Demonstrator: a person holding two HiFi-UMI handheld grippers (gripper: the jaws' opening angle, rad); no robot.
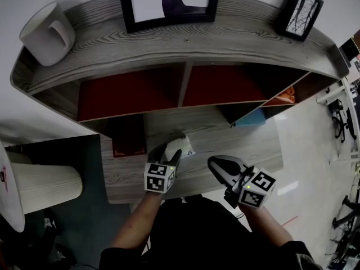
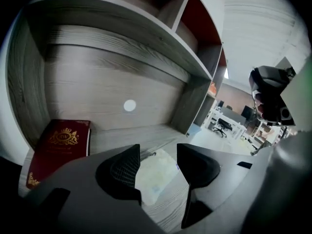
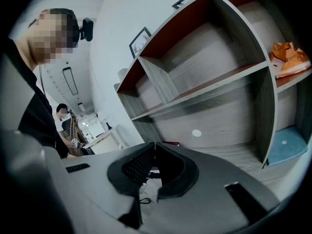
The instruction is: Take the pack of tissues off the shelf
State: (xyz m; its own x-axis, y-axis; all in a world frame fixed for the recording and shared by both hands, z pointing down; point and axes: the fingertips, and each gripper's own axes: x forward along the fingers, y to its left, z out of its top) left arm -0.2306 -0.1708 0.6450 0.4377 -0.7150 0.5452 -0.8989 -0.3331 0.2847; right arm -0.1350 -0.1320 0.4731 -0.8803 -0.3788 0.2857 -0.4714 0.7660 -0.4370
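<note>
Lying flat on the lowest board of the shelf unit, near its front edge: one pack of tissues, pale, soft-wrapped.

Left gripper – jaws wide apart, angled down at the board. In the left gripper view the pack sits in the gap between the two dark pads, which stand clear of it on both sides.

Right gripper – jaws closed together with nothing between them, as the right gripper view shows; it is to the right of the pack and apart from it.

Other contents:
- Red book with a gold crest, flat on the same board, left of the pack.
- Orange item in a right-hand compartment; blue item below it.
- Top surface: large framed picture, small framed picture, white mug.
- White ribbed cylinder beside the unit, at the left.
</note>
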